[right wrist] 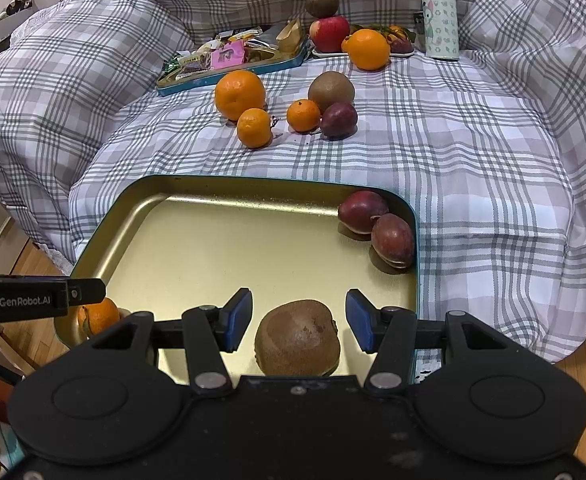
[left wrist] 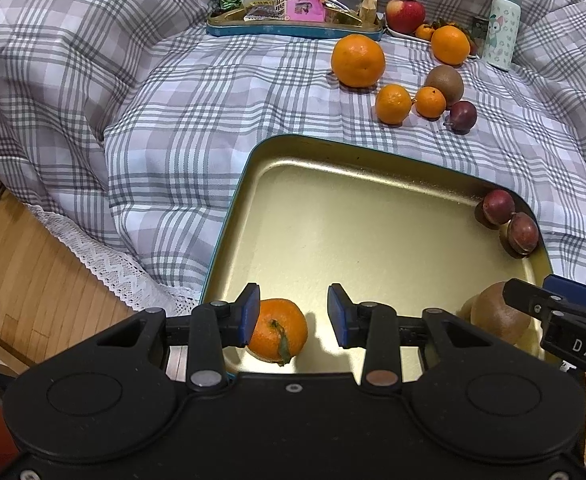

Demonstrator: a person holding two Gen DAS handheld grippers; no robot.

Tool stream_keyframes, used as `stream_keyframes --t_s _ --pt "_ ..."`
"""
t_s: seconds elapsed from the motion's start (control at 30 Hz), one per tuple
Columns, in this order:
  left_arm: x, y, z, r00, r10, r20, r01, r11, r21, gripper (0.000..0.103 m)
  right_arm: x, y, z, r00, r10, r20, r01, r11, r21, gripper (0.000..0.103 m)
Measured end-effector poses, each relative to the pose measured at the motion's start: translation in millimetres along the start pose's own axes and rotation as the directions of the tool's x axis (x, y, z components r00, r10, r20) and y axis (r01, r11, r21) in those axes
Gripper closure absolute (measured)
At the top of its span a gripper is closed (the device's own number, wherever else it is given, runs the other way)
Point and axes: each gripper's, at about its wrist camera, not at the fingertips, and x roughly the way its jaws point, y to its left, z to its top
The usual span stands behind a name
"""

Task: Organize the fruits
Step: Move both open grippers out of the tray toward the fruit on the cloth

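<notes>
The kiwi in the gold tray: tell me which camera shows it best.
The right wrist view. There the kiwi lies whole and centred between the open right tongs, on the gold tray. The left wrist view catches only part of it at the right edge, behind the right tongs' finger.

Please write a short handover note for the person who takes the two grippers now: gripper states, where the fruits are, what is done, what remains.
Left gripper: open, small mandarin against its left finger.
Right gripper: open around a kiwi, not clamped.
Done: mandarin, kiwi and two dark red fruits lie in the gold tray.
Left: five loose fruits on the bedcover; more on the far plate.
</notes>
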Motion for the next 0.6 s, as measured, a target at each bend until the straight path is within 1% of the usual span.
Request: stream_keyframes --t_s 0.23,0.37,0.5,0.6 --pt "0.8 -2.7 -3.3 1.000 0.005 -0.012 -0.005 1.000 0.005 0.057 -0.7 0.1 -1.7 1.000 -0.002 -0.008 0.002 1.000 0.003 0.047" --pt "1.3 -7.6 -5.4 0.999 0.015 -0.029 -0.015 1.000 0.027 0.057 -1.5 0.0 -1.4 1.000 -0.009 -0.017 0.009 1.000 0.007 0.047" --pt "2.6 -15.8 -7.9 0.998 0.052 -0.047 -0.048 0.996 0.079 0.057 -1.8 1.4 0.0 0.996 -0.070 -0.053 0.070 0.998 -0.008 0.047" --pt "3.5 -18.0 -8.4 0.997 0.047 -0.066 -0.040 0.995 0.092 0.057 -5.0 -0.7 1.1 0.995 -0.084 -0.057 0.083 0.996 -0.009 0.047"
